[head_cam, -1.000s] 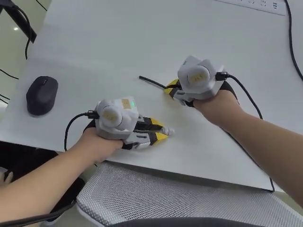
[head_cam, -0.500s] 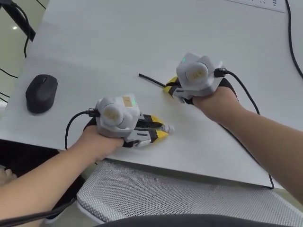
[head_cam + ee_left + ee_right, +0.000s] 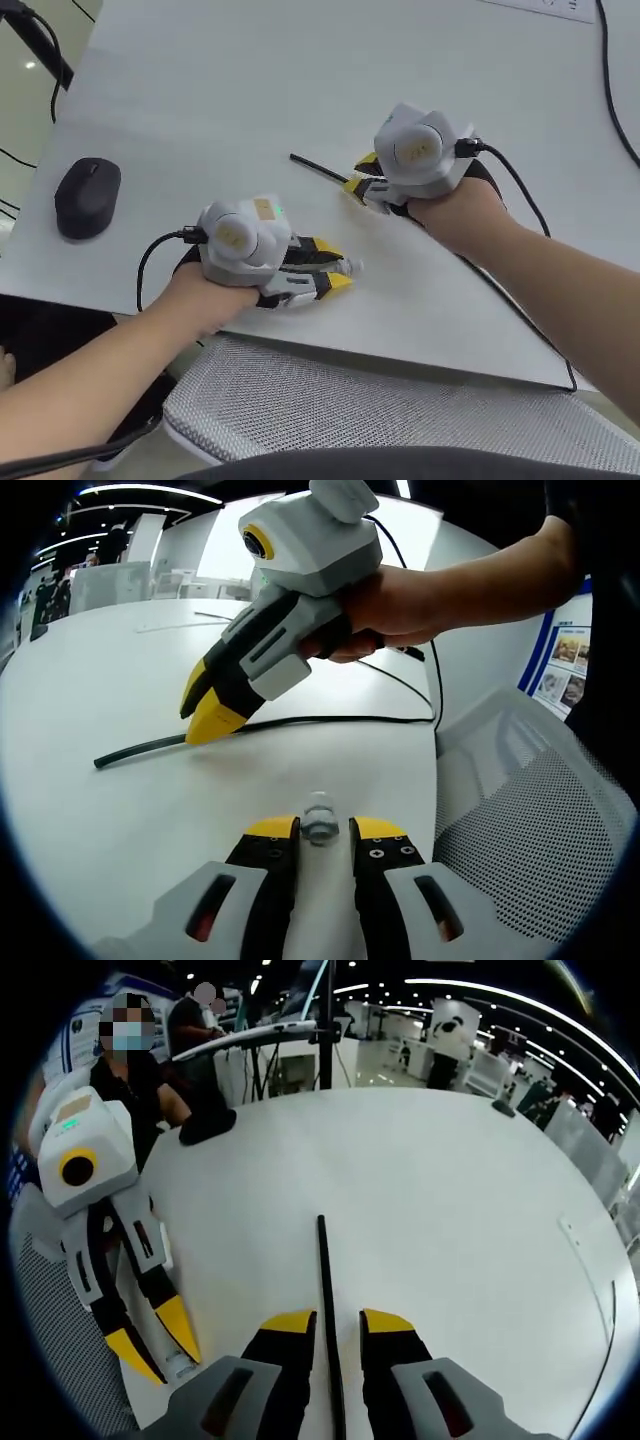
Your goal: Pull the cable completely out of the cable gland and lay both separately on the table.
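A small pale cable gland is pinched between the 2 yellow-tipped jaws of the left gripper, low over the white table near its front edge. The thin black cable lies on the table apart from the gland, 1 end free. It runs between the 2 jaws of the right gripper, though I cannot tell if they squeeze it. A black mouse rests well off to the left.

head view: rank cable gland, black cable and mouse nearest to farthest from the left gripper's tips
1. cable gland, held right between the left gripper tips.
2. black cable, farther forward, slightly right.
3. mouse, far out to the left.
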